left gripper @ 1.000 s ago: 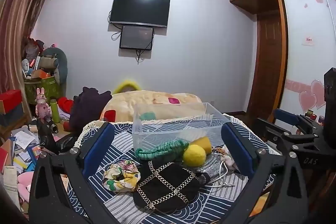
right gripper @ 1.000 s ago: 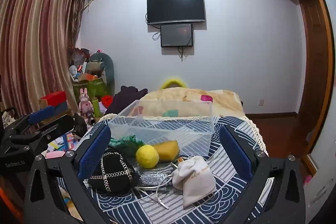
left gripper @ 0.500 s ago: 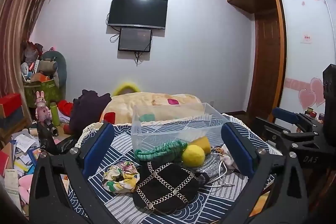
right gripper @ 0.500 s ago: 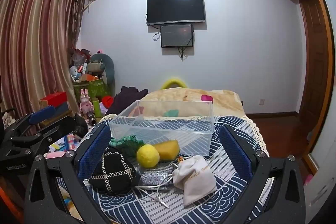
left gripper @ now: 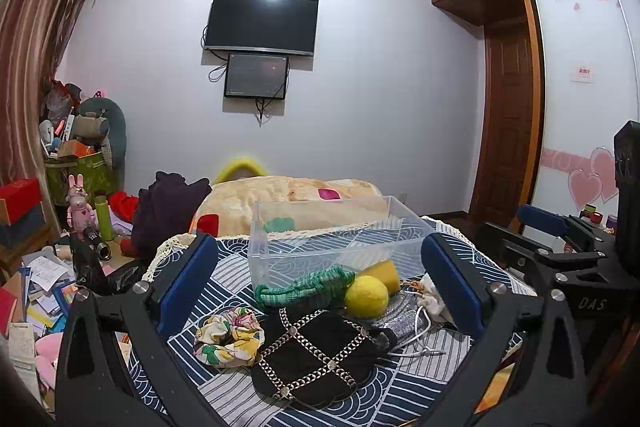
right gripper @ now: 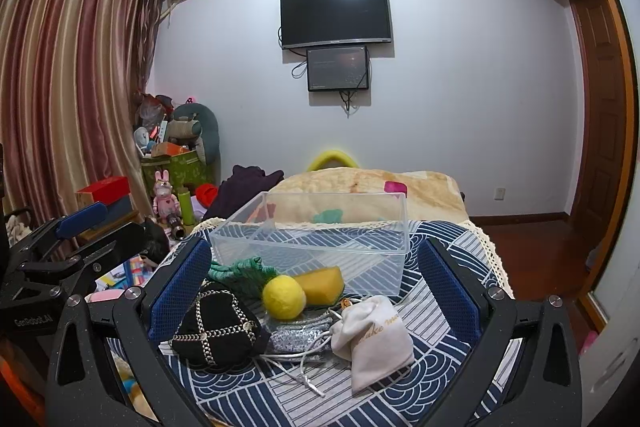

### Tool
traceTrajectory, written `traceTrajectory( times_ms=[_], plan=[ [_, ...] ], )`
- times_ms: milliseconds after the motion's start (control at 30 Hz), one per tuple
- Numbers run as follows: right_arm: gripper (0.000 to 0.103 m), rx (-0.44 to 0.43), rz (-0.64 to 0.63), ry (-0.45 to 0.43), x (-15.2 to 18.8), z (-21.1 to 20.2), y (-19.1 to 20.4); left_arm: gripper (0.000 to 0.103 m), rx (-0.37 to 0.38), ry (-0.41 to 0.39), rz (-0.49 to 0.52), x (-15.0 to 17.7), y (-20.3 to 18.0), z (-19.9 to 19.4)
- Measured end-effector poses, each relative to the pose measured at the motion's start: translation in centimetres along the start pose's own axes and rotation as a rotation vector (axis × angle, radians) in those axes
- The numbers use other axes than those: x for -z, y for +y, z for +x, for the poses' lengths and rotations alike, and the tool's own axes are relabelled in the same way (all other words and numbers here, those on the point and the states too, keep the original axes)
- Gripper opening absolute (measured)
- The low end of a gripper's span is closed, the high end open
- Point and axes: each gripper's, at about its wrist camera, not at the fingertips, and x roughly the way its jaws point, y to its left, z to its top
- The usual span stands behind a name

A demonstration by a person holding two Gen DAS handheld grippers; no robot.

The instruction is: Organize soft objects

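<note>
Left wrist view: left gripper (left gripper: 319, 283) jaws spread wide, holding nothing. Right gripper (right gripper: 313, 277) likewise apart. Nearest lies black chain pouch (left gripper: 316, 355), beside floral scrunchie (left gripper: 229, 335); then yellow ball (left gripper: 366, 296), touching sponge (right gripper: 322, 279); farthest, clear bin (left gripper: 332, 239).

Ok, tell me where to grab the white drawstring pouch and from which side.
Probably pinch the white drawstring pouch across its gathered neck at the far end, coming from above with the right gripper. The pouch lies flat on the patterned cloth, so the body offers little to clamp; the bunched neck stands a little proud, though cords trail beside it.
</note>
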Motion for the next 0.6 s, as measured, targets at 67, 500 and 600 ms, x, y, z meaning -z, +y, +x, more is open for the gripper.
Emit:
traceTrajectory(
  times_ms=[67,500,600],
  plan=[
    [0.103,0.001,-0.001,0.000,-0.02,0.01,0.06,0.103,0.000,0.000,0.001,-0.07,0.00,0.01],
    [0.103,0.001,0.001,-0.002,0.03,-0.02,0.06,0.103,0.004,-0.001,-0.004,-0.10,-0.22,0.03],
    [0.103,0.000,0.002,-0.002,0.05,0.04,0.05,0.103,0.003,-0.002,-0.005,-0.11,-0.24,0.07]
  ],
)
